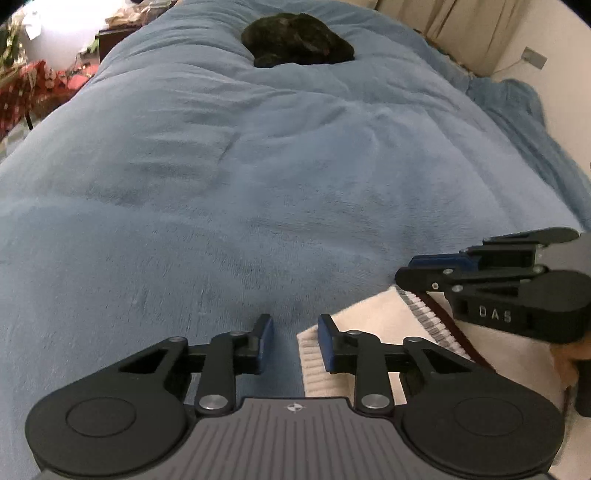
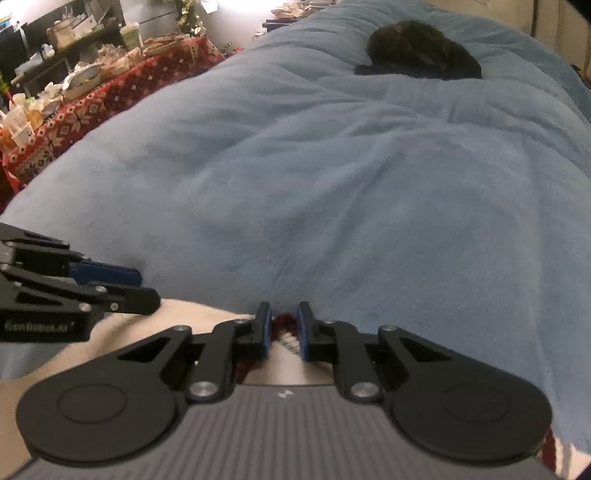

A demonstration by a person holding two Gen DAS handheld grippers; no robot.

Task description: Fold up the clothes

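A cream knit garment [image 1: 369, 317] with a ribbed hem and dark red trim lies at the near edge of a blue blanket [image 1: 258, 184]. My left gripper [image 1: 295, 343] hangs over its left corner with jaws apart; the right pad sits above the ribbed edge and nothing is pinched. In the right wrist view my right gripper [image 2: 283, 332] stands over the same garment [image 2: 184, 317]. Its jaws keep a narrow gap, and red trim and cream cloth show through it from below. Each gripper also shows in the other's view: the right gripper [image 1: 404, 269] and the left gripper [image 2: 147, 286].
A dark crumpled garment [image 1: 299, 40] [image 2: 421, 48] lies far up the blue blanket [image 2: 332, 184]. A cluttered table with a red patterned cloth [image 2: 110, 96] stands left of the bed. Beige curtains [image 1: 461, 29] and a wall lie to the right.
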